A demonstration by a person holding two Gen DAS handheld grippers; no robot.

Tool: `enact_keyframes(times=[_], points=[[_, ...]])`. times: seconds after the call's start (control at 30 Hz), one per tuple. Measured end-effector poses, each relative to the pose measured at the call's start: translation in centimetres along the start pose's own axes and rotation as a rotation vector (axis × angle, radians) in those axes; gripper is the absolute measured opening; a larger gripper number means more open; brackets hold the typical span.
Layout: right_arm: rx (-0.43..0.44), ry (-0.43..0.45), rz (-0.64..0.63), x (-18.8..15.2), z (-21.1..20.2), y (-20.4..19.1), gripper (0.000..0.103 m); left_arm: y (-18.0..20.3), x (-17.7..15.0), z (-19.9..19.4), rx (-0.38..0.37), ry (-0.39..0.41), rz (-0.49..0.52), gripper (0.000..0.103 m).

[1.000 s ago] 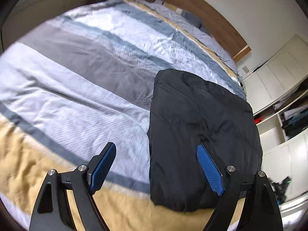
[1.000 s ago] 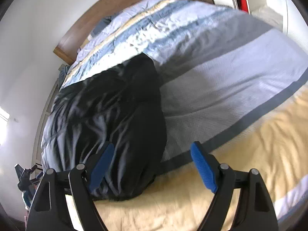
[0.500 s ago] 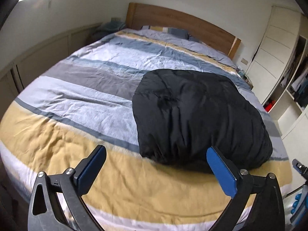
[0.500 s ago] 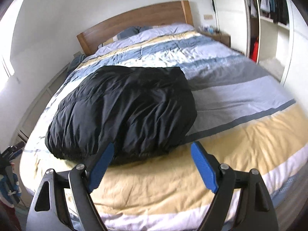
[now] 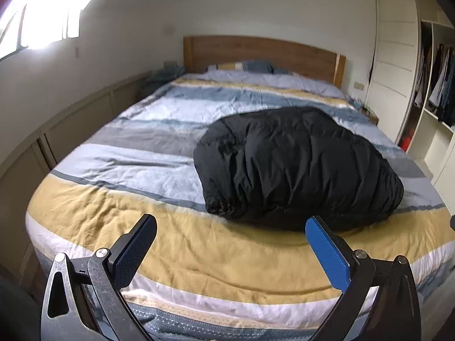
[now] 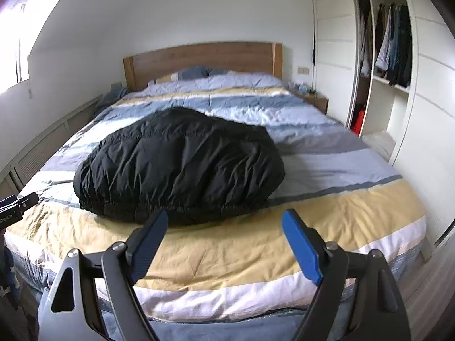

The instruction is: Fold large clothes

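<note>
The black jacket (image 5: 295, 167) lay folded into one thick, puffy bundle on the bed (image 5: 199, 244), near the foot end and well short of the wooden headboard (image 5: 261, 51). Its gathered elastic hem faced the foot of the bed, and it sat across the grey and pale-blue stripes with its near edge just touching the yellow band. I judged the folding done, or close to it, since no sleeve or loose flap showed outside the bundle. It bulged as padded cloth does, so I thought it might slowly spring open if left unpressed. My left tongs (image 5: 230, 244) were spread as wide as they go with nothing between the pads, hovering over the yellow band on the foot side of the jacket and clear of it. My right tongs (image 6: 224, 236) were also spread and empty, on the same foot side, with the jacket's hem just past the tips from that view but not touched. I held both apart from the jacket so that nothing would drag or disturb the fold. From the right tongs' view, the tip of the other tool showed at the left edge. Beyond the headboard end, off to the right side of the bed, stood an open wardrobe (image 6: 389, 56) with hanging clothes.
</note>
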State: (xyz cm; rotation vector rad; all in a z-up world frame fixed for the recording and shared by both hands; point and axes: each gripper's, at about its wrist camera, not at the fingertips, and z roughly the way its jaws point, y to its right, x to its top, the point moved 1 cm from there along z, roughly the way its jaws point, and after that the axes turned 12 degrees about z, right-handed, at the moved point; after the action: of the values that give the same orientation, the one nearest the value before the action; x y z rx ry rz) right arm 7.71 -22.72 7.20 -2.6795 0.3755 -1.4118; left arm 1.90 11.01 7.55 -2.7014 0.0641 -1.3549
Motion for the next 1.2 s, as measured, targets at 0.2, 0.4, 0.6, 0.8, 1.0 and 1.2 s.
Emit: enact_keyframes(times=[0.2, 0.4, 0.6, 0.8, 1.0, 1.2], points=[[-0.028, 0.066, -0.007, 0.2, -2.4, -0.1, 0.082, 0.9, -0.3, -1.8, 0.061, 0.045, 0.018, 0.102], [-0.027, 0.112, -0.025, 0.6, -3.7, -0.7, 0.082, 1.2, -0.4, -2.6, 0.082, 0.063, 0.016, 0.102], [-0.016, 0.126, -0.034, 0.7, -4.1, -1.2, 0.082, 1.4, -0.3, -3.6, 0.095, 0.093, 0.021, 0.103], [-0.016, 0.112, -0.039, 0.7, -3.6, -1.4, 0.082, 1.9, 0.0, -4.1, 0.086, 0.103, 0.035, 0.103], [-0.019, 0.08, -0.041, 0.3, -2.2, -1.4, 0.082, 2.7, -0.2, -3.6, 0.063, 0.087, 0.055, 0.102], [-0.025, 0.052, -0.04, -0.1, -0.7, -1.1, 0.082, 3.6, -0.4, -2.4, 0.04, 0.054, 0.073, 0.103]])
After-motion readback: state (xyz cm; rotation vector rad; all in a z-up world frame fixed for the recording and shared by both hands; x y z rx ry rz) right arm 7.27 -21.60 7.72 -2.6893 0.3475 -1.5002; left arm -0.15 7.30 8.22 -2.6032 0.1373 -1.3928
